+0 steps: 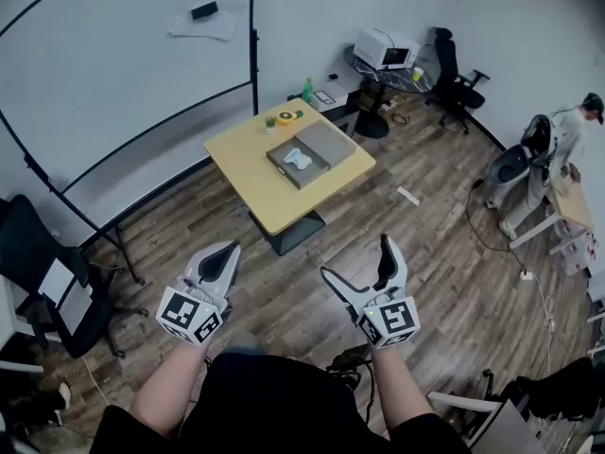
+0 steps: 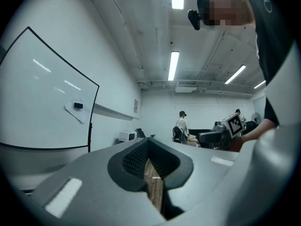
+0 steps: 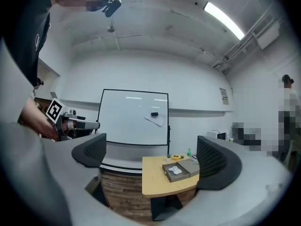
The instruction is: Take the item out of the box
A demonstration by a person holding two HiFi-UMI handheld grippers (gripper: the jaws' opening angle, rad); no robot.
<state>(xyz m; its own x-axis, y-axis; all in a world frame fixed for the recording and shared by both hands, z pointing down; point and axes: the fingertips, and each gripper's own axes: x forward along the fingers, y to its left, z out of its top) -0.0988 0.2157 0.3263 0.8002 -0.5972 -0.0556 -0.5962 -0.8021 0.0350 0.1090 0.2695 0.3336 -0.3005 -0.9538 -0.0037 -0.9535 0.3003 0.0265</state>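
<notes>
we carry the right tool (image 3: pixel 157 157) wide and empty, likely readied for the reach; the left tool (image 2: pixel 149 161) is narrow, holding nothing. well ahead of both, the small white item (image 3: pixel 175 170) lies inside the open shallow grey box (image 3: pixel 167 173) on the square pale wooden table (image 3: pixel 153 185).

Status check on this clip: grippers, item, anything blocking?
Left gripper shut, right gripper open, both empty, well short of the table. White item lies in open box, untouched. Nothing in the way.
</notes>
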